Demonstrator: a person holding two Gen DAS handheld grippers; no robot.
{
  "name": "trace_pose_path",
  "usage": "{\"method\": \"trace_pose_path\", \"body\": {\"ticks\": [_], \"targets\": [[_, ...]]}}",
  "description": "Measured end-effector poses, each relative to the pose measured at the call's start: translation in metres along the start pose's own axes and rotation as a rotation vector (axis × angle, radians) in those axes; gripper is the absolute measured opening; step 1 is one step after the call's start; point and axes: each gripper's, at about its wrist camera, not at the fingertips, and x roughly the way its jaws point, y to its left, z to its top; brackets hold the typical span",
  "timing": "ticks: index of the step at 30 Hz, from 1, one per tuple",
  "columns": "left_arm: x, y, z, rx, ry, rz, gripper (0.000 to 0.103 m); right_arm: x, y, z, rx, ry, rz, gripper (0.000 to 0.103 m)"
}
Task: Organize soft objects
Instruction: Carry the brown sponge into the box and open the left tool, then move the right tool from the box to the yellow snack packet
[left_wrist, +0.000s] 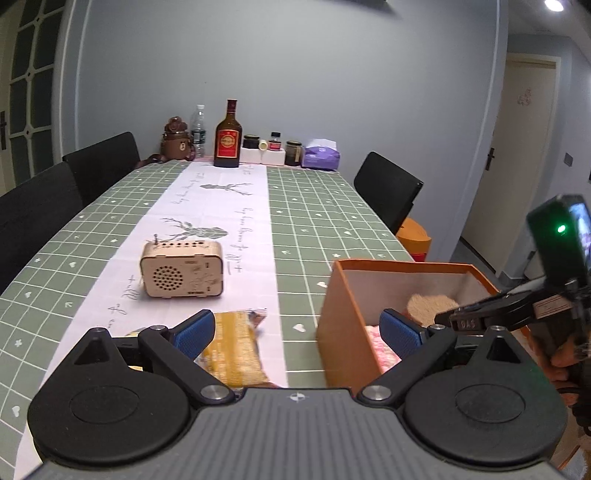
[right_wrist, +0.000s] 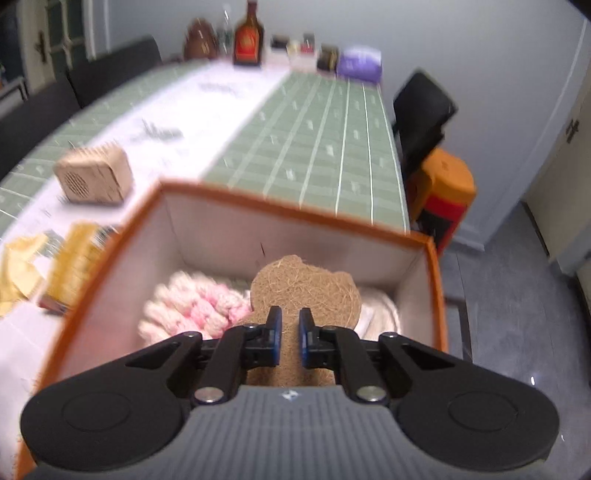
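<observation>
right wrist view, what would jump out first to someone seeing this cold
The right gripper pinches a brown fuzzy pad over the open orange box, where a pink and white knitted piece already lies. In the left wrist view, the left gripper hangs open near the box's left wall, above a yellow packet, and a small wooden radio stands on the white table runner beyond.

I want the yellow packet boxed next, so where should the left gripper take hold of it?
Grip the yellow packet across its narrow width, coming from the near end where the open left gripper already faces it. It lies flat and lengthwise on the tablecloth, beside the orange box, so its long sides are probably easiest to pinch.
</observation>
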Motion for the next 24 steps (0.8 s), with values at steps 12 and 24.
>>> {"method": "trace_pose_path", "body": {"ticks": [12, 24], "targets": [[0.013, 0.027, -0.011, -0.038, 0.045, 0.031, 0.103, 0.017, 0.019, -0.020, -0.134, -0.030, -0.070, 0.011], [0.014, 0.032, -0.014, -0.030, 0.091, 0.095, 0.103, 0.008, 0.037, -0.019, -0.187, -0.075, -0.123, 0.012]]}}
